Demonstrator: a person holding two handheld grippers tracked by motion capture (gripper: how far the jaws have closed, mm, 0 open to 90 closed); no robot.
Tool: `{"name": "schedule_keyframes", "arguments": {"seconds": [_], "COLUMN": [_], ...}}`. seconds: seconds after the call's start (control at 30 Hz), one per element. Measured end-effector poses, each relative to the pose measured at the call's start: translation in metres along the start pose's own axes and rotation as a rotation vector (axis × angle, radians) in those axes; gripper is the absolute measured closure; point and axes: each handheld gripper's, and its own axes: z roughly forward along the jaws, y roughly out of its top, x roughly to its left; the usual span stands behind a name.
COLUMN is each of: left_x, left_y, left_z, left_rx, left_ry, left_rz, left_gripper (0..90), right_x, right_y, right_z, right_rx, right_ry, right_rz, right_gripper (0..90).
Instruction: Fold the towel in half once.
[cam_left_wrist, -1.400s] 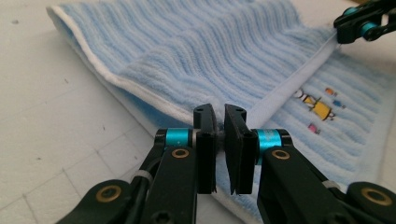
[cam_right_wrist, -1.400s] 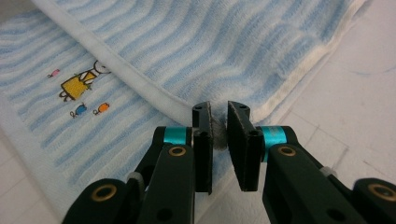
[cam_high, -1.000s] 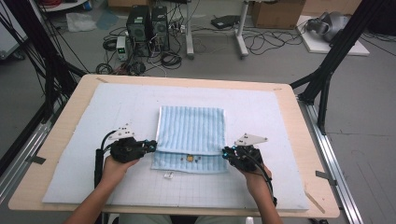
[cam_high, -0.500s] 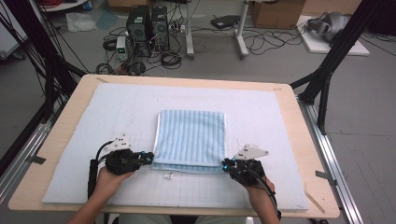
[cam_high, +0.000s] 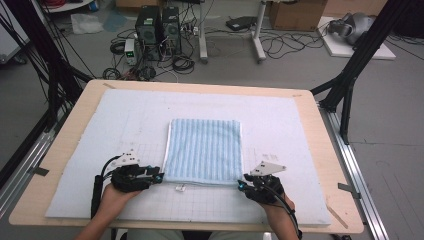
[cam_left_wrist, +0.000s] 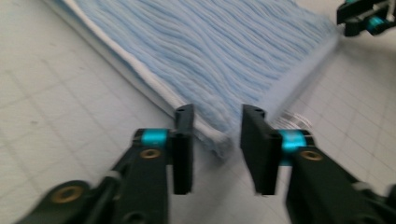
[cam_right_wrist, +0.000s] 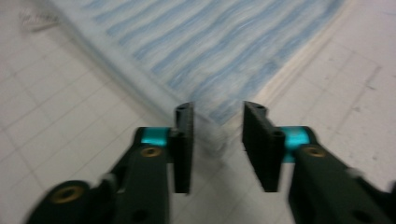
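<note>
Pulled-back grippers gape beside folded ribbed towel (cam_high: 205, 150).

A light-blue striped towel (cam_high: 205, 150) with white edging is being shown on a pale gridded mat (cam_high: 300, 125); beside the towel, black jaws are being carried on turquoise fittings.

A lab — computer towers (cam_high: 159, 22), tangled floor cables (cam_high: 280, 45), black rig struts (cam_high: 357, 65) around the table (cam_high: 310, 107).

From above I saw the folded blue striped towel (cam_high: 205, 150) lying flat on the white gridded mat (cam_high: 300, 130), my left gripper (cam_high: 159, 176) at its near left corner and my right gripper (cam_high: 241, 185) at its near right corner.
</note>
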Motion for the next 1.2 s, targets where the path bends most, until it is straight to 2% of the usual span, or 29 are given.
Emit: {"name": "schedule_keyframes", "arguments": {"seconds": [0.1, 0.17, 0.3, 0.37, 0.5, 0.57, 0.73, 0.83, 0.9, 0.97, 1.03, 1.07, 1.13, 1.2], "left_x": [0.003, 0.005, 0.006, 0.006, 0.003, 0.001, -0.005, -0.01, -0.013, -0.013, -0.012, -0.01, -0.004, 0.004], "left_y": [0.007, 0.01, 0.016, 0.017, 0.013, 0.009, 0.007, 0.004, 0.003, 0.004, 0.006, 0.008, 0.015, 0.022], "left_z": [-0.001, 0.002, 0.015, 0.023, 0.03, 0.031, 0.025, 0.021, 0.02, 0.02, 0.018, 0.017, 0.013, 0.011], "left_rx": [-0.055, -0.066, -0.042, -0.012, 0.06, 0.102, 0.137, 0.149, 0.154, 0.158, 0.15, 0.129, 0.064, 0.004], "left_ry": [0.02, 0.02, 0.005, 0.004, 0.006, 0.0, 0.013, 0.005, 0.007, 0.008, 0.015, 0.017, 0.026, 0.03], "left_rz": [-0.004, 0.0, 0.014, 0.015, 0.018, 0.032, 0.089, 0.09, 0.111, 0.105, 0.097, 0.085, 0.065, 0.057], "left_gripper": [59.1, 58.9, 62.9, 66.7, 72.4, 73.4, 76.2, 78.4, 78.7, 78.7, 74.8, 71.2, 66.9, 63.7], "right_x": [-0.004, -0.006, -0.005, -0.006, -0.003, -0.001, -0.001, 0.001, 0.002, 0.001, 0.0, 0.0, -0.004, -0.009], "right_y": [0.003, 0.007, 0.016, 0.021, 0.023, 0.02, 0.011, 0.01, 0.009, 0.008, 0.01, 0.01, 0.013, 0.019], "right_z": [-0.004, -0.003, 0.008, 0.016, 0.03, 0.032, 0.028, 0.025, 0.024, 0.024, 0.024, 0.023, 0.02, 0.018], "right_rx": [-0.057, -0.073, -0.08, -0.071, -0.012, 0.023, 0.019, 0.025, 0.024, 0.023, 0.02, 0.013, -0.044, -0.09], "right_ry": [0.0, -0.007, -0.009, 0.0, 0.013, 0.014, 0.026, 0.032, 0.031, 0.033, 0.036, 0.042, 0.066, 0.054], "right_rz": [0.045, 0.039, 0.018, 0.011, -0.016, -0.042, -0.034, -0.041, -0.047, -0.045, -0.036, -0.027, 0.002, 0.013], "right_gripper": [58.6, 59.3, 67.0, 69.8, 74.1, 74.3, 73.8, 73.8, 73.8, 73.3, 67.9, 66.3, 63.5, 62.3]}}
